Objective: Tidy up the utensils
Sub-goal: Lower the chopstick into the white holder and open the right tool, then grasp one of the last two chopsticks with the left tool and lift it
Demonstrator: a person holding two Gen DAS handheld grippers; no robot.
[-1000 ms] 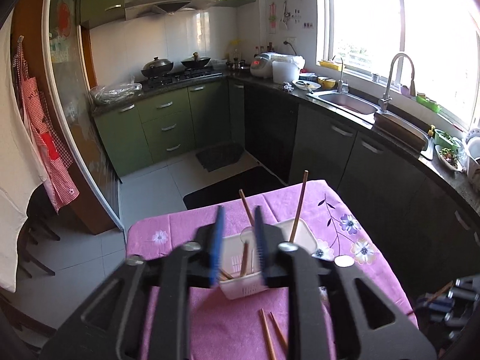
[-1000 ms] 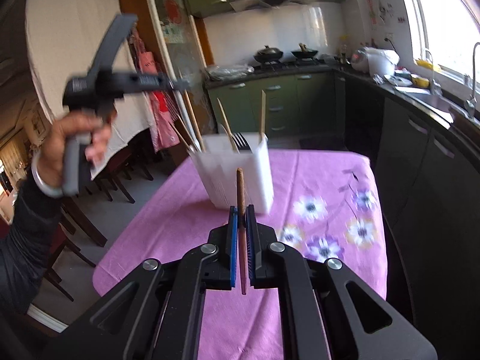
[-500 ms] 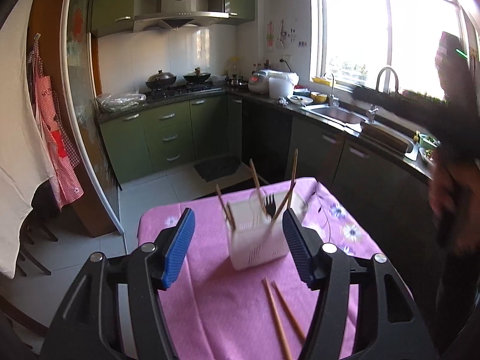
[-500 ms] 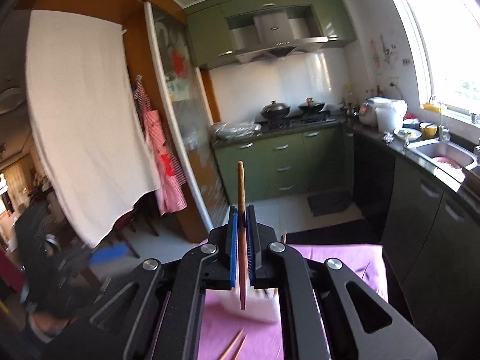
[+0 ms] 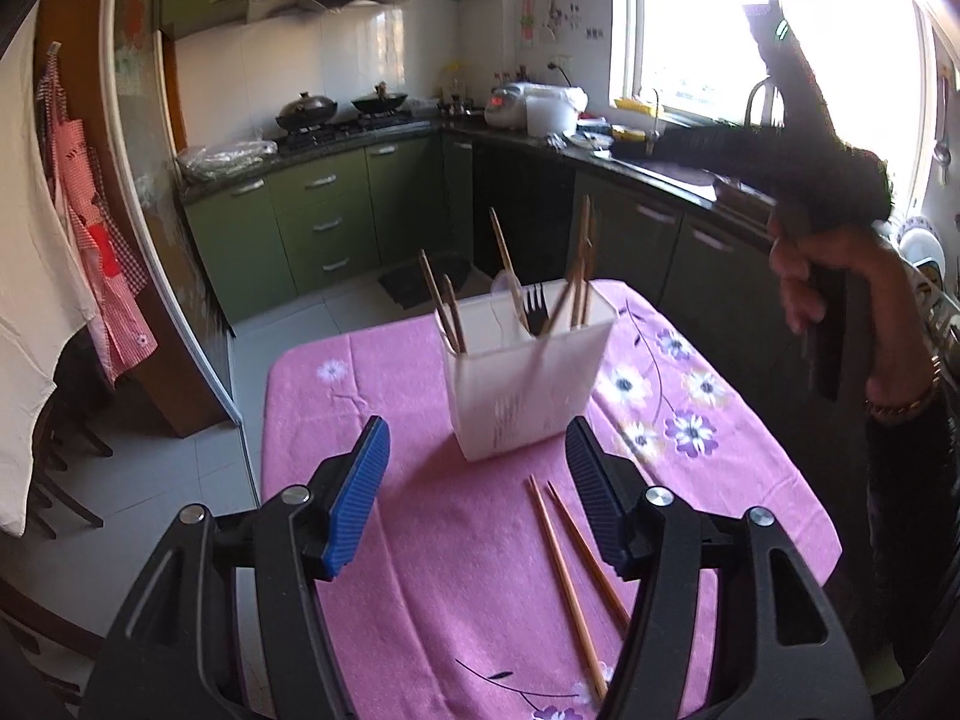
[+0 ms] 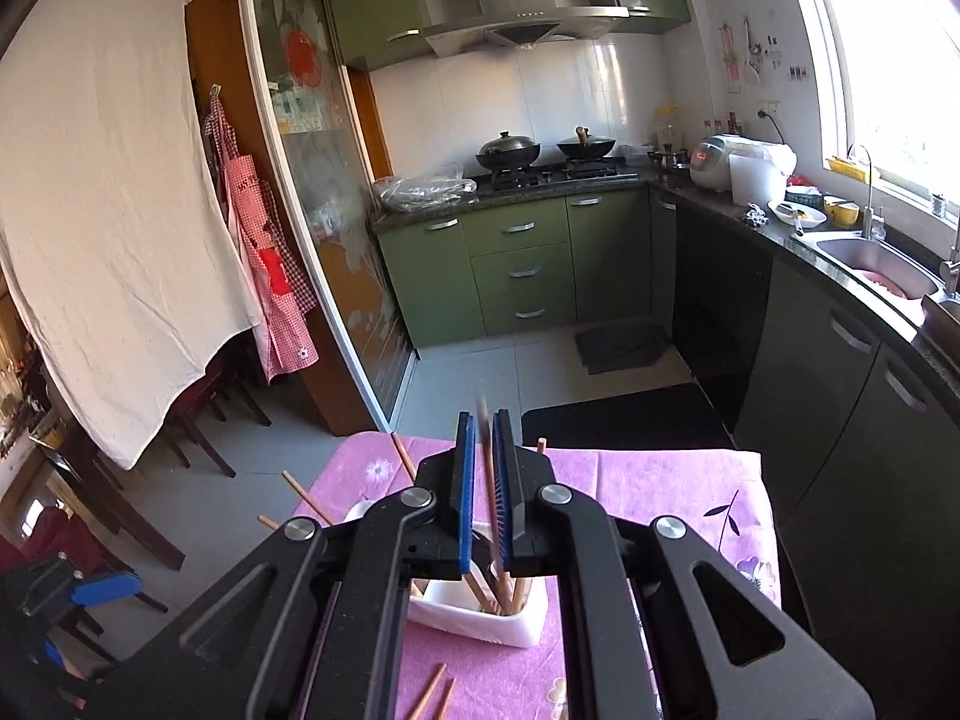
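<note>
White holder: I see the plastic utensil holder [image 5: 528, 384] standing upright on the pink flowered tablecloth [image 5: 420, 570], near the middle of the table.
Already inside: several chopsticks lean in it at different angles, with a dark fork [image 5: 536, 306] and what looks like a pale spoon.
Right gripper: my right gripper [image 6: 485, 480] is poised right over the holder's opening, its blue pads a little apart around one upright chopstick [image 6: 489, 480]. That stick's top is blurred, and I cannot tell whether the pads grip it or have just let go.
Left gripper: my left gripper [image 5: 477, 492] is spread wide with nothing in it, hovering above the table short of the holder.
Still out: two chopsticks [image 5: 570, 576] lie side by side on the cloth, just in front of the holder and between the left pads.
Progress: I judge the job mostly done; this stick needs to land in the holder, then the loose pair remains.
Watch: the holder looks light and could tip if nudged.
</note>
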